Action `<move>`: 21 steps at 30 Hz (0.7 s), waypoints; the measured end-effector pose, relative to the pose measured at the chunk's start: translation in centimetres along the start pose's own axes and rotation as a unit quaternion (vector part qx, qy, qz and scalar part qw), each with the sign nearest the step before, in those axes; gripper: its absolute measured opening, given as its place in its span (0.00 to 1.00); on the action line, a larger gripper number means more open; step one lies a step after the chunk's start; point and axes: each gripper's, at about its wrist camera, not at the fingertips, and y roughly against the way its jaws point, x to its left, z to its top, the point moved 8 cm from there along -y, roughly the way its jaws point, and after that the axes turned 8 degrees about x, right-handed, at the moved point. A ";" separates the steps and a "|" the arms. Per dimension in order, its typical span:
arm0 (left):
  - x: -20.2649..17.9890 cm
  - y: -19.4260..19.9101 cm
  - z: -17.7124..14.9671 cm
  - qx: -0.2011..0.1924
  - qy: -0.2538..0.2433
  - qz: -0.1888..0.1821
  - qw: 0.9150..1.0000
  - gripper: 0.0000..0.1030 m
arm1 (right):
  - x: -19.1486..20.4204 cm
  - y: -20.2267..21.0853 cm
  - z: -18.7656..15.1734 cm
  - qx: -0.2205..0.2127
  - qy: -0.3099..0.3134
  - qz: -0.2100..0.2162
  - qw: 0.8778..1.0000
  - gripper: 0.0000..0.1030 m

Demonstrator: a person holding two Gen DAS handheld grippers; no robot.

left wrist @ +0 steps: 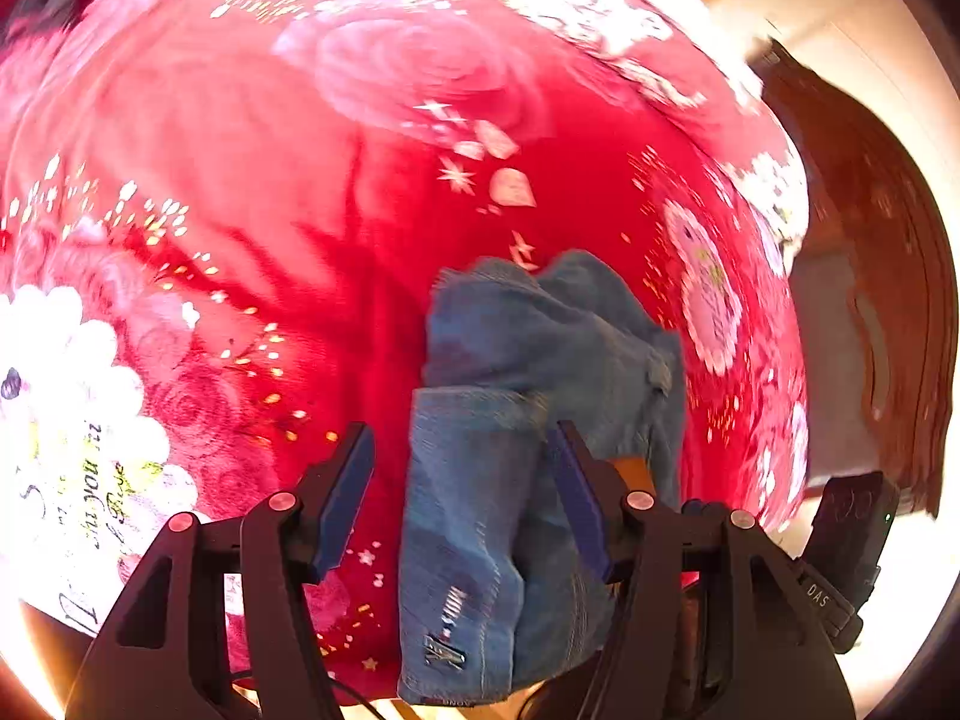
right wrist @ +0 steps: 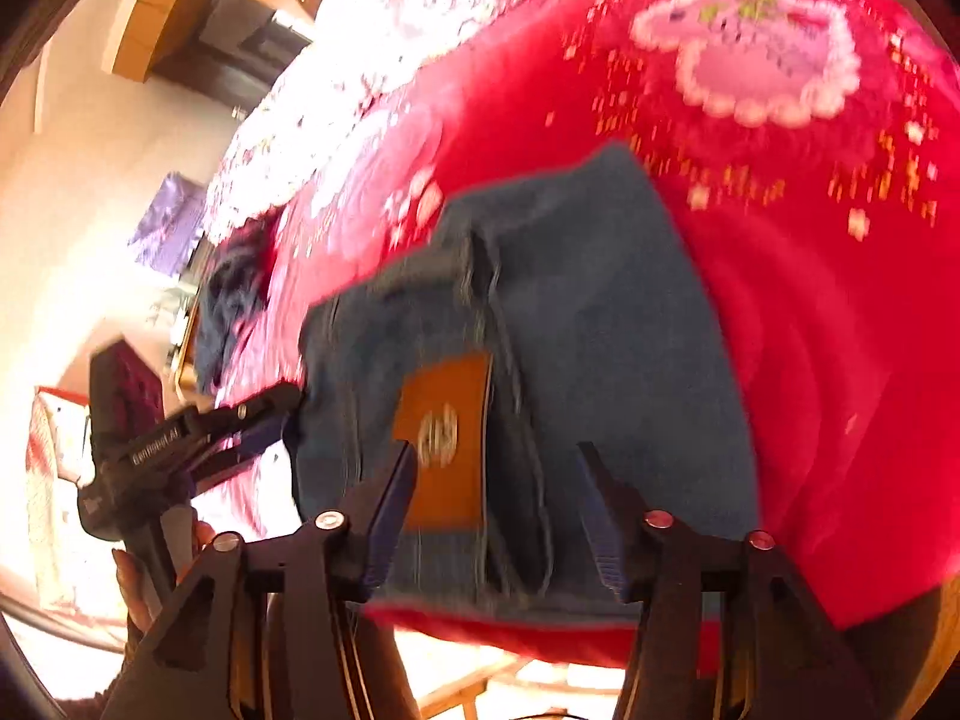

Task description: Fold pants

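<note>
The folded jeans (right wrist: 528, 324) are lying near the blanket's (right wrist: 810, 330) 6 o'clock edge, with both the right gripper (right wrist: 498, 504) and left gripper (left wrist: 462, 492) parted and nothing clamped, so the bundle could be dragged open or off that edge by a snagging finger.

Folded jeans (right wrist: 576, 312) lie on red blanket (right wrist: 840, 360) beneath parted right hand-held gripper (right wrist: 498, 468).

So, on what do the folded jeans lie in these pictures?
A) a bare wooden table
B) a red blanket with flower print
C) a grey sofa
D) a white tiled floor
B: the folded jeans rest on a red blanket printed with pink roses and white flowers; both views show it all around the denim.
</note>
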 end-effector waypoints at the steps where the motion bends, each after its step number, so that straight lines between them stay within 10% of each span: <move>1: 0.4 -0.1 0.3 0.004 0.014 -0.011 1.000 0.57 | 0.1 0.1 1.1 -0.008 -0.005 0.007 1.000 0.55; 10: -0.6 -0.1 1.1 0.000 0.023 -0.031 0.999 0.57 | 1.2 -3.8 6.3 -0.006 -0.014 -0.005 1.000 0.58; 14: -3.8 0.8 2.3 0.019 -0.086 -0.017 0.996 0.57 | 1.3 -2.7 4.8 -0.003 -0.013 0.004 1.000 0.58; 21: -11.1 -3.5 3.4 0.153 -0.282 0.030 0.946 0.57 | -2.5 -0.8 -2.1 0.031 -0.082 0.033 0.996 0.69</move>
